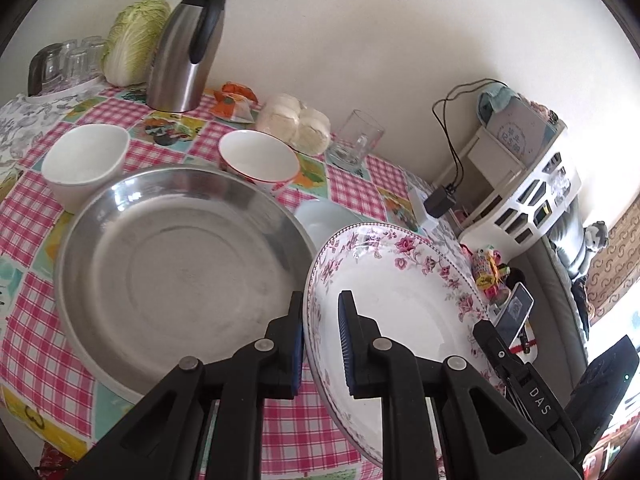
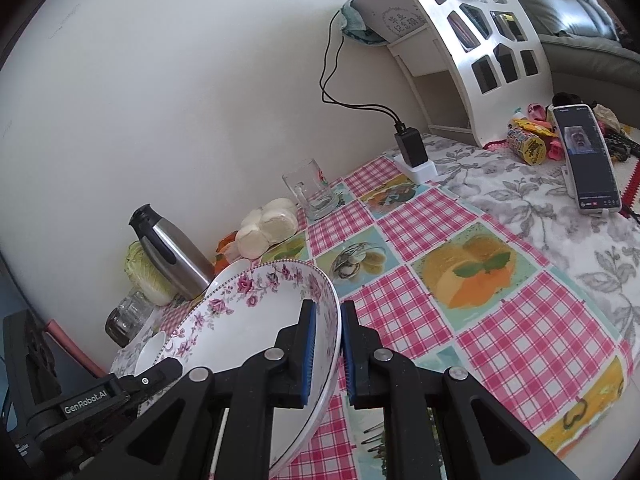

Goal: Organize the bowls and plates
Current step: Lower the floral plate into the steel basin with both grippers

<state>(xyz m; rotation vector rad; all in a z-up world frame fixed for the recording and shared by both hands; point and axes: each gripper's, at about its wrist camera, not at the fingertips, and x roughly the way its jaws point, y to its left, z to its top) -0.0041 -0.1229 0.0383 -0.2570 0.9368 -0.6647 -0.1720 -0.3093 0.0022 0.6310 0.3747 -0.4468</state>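
From the left: white bowl [image 1: 84, 160], then the steel pan [image 1: 176, 268] flat on the checked tablecloth [image 1: 32, 216]. Your left gripper [image 1: 322, 340] pinches the floral plate [image 1: 400, 304] by its near rim, your right gripper [image 2: 329, 344] clamps the opposite edge, so it hangs balanced, clear of the pan.

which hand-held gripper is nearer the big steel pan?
Left. The left hand-held gripper clamps the floral plate rim right beside the steel pan; the right hand-held gripper clamps the plate's opposite rim.
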